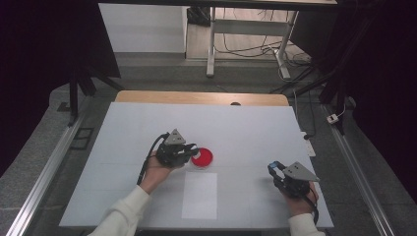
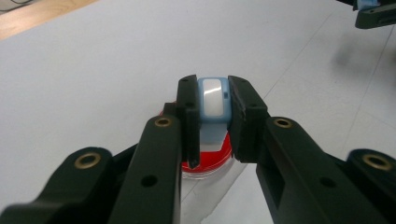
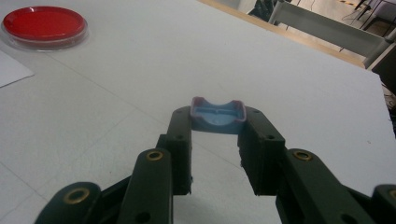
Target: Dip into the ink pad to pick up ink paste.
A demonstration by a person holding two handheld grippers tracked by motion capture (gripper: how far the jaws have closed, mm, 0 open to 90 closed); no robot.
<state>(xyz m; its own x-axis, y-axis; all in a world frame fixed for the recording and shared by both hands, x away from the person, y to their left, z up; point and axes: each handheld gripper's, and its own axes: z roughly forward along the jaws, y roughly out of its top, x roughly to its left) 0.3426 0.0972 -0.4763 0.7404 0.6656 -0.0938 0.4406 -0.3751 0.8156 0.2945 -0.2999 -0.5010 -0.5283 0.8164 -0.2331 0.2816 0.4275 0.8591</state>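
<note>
My left claw (image 2: 212, 119), clamped on a pale-blue plastic block (image 2: 213, 100), hovers directly above the round red-filled clear dish (image 1: 202, 157).

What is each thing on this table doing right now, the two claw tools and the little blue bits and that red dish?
Left gripper: shut on a blue and white piece, above the red dish.
Blue and white piece: clamped between the jaws.
Red dish: flat on the table, clear rim around red.
Right gripper: shut on a blue cap, away from the dish.
Blue cap: held at the jaw tips, hollow side up.
White sheet: lying flat, untouched.
</note>
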